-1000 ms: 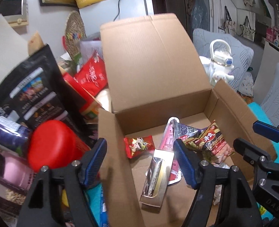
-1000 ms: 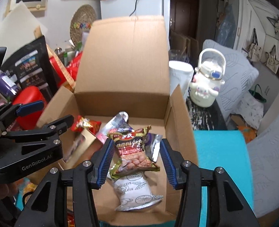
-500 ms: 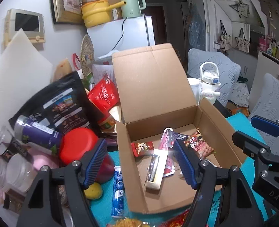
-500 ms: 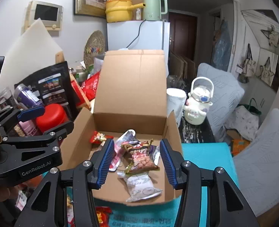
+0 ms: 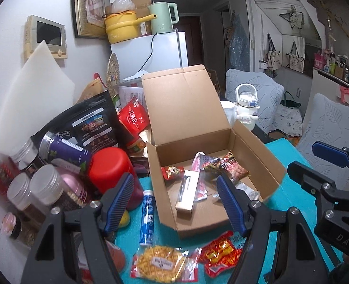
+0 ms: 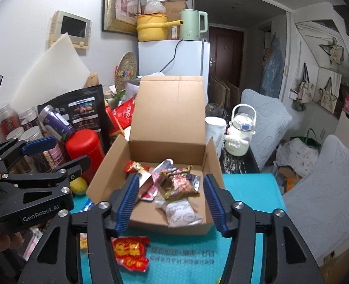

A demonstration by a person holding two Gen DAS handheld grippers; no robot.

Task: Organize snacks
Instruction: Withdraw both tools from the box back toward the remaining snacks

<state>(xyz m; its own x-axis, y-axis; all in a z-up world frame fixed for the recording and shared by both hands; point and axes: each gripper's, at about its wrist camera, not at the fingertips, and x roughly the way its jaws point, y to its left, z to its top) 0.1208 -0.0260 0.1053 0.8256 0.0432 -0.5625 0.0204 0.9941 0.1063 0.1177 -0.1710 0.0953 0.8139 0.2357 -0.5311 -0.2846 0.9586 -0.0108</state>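
An open cardboard box (image 5: 272, 165) (image 6: 103, 177) sits on a teal mat and holds several snack packets, among them a peanut packet (image 5: 233, 168) (image 6: 180, 184), a white packet (image 6: 181, 214) and a white-silver carton (image 5: 186, 194). On the mat in front lie a red packet (image 5: 221, 254) (image 6: 130, 252), a yellow waffle packet (image 5: 161, 264) and a blue tube (image 5: 147, 215). My left gripper (image 5: 175, 203) is open and empty above the box's near-left corner. My right gripper (image 6: 170, 203) is open and empty above the box's near edge.
Left of the box stand a red canister (image 5: 110, 165), a purple can (image 5: 63, 149), several clear jars (image 5: 44, 187) and a black pouch (image 5: 93, 125). A white kettle-shaped bottle (image 6: 239, 132) and a cup (image 6: 213, 127) stand to the right. A lemon (image 6: 78, 185) lies by the box.
Both grippers have pulled back and up from inside the box, still open and empty. The loose packets on the mat in front have come into view.
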